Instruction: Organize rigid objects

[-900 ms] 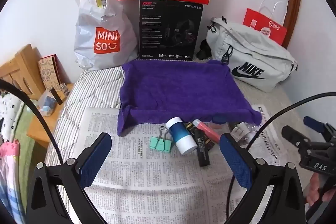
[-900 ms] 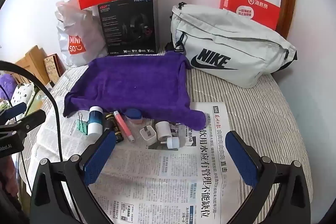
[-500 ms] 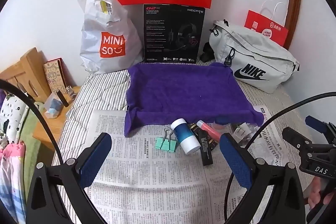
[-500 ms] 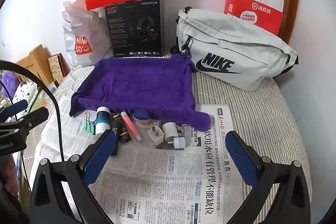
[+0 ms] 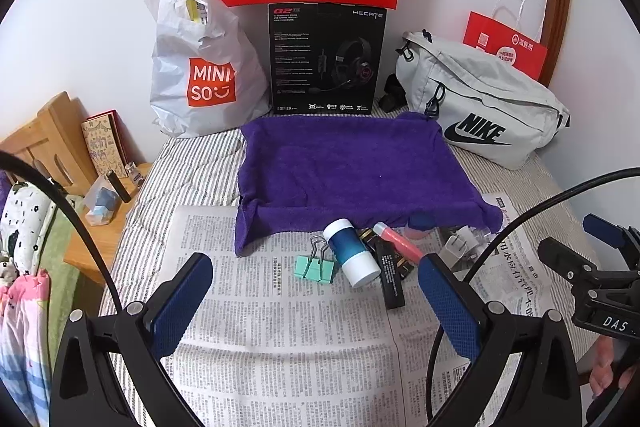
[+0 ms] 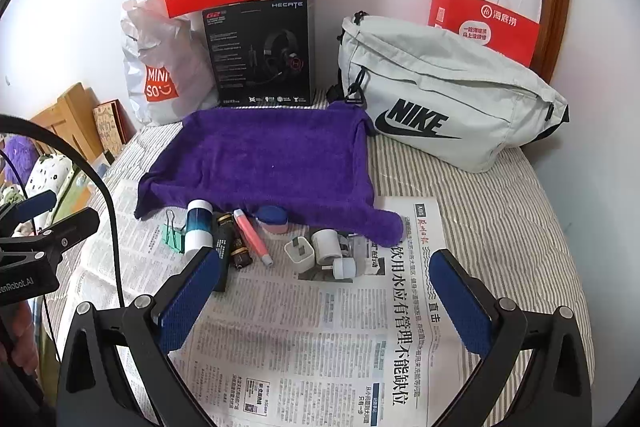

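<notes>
Striped bedding covered a bed pushed against a white wall, with newspaper [image 5: 288,339] spread over its near half and a purple towel [image 5: 352,167] laid flat beyond it. Along the towel's near edge lay a row of small rigid objects: a mint binder clip [image 5: 316,265], a blue-and-white bottle [image 5: 352,253] on its side, a black tube [image 5: 390,277], a pink stick [image 5: 396,239], a blue-and-pink round case [image 6: 273,221] partly tucked under the towel, and white charger plugs [image 6: 320,249] clustered at the right end.

Both sets of tongs were released and empty, jaws spread wide, hovering above the newspaper short of the row: the left tongs [image 5: 312,301] faced the clip and bottle, the right tongs [image 6: 324,301] faced the plugs.

All the pieces looked light and stiff. The bottle seemed smooth and likely to roll, so a grip across its middle would suit it best. The clip would probably be easiest taken by its flat body rather than the wire handles. The thin stick and tube, lying close together, might need a pinch across their width, one at a time. The plugs were boxy and should hold well on flat faces.
</notes>
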